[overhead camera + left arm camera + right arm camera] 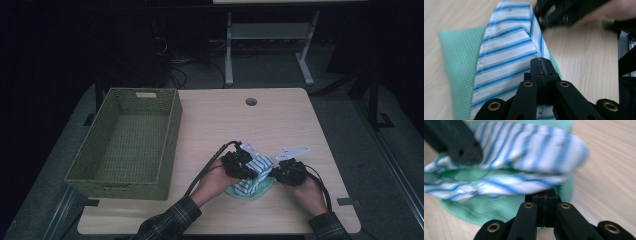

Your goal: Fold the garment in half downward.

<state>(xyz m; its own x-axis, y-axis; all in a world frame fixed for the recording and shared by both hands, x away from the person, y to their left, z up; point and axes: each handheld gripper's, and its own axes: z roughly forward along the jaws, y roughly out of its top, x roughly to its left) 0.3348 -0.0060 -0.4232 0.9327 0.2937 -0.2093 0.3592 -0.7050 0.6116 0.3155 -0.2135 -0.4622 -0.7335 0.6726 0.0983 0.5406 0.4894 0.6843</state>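
At lower centre of the table: folding the blue-and-white striped cloth (254, 172) over the green mesh cloth (459, 72).
Left gripper (541, 65) and right gripper (545, 196) are both pinching fabric edges, jaws pressed together; keeping those edges aligned and taut should be helping the fold land flat.

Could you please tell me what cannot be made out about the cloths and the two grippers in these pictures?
- High view: the left gripper, the right gripper and the hands cover much of the striped cloth; the green cloth shows as a sliver.
- Left gripper view: its closed jaws hide the striped cloth's near edge; the bottom edge cuts it off.
- Right gripper view: the striped cloth is blurred, so its folds are unclear.
- The basket's label is too small to read.
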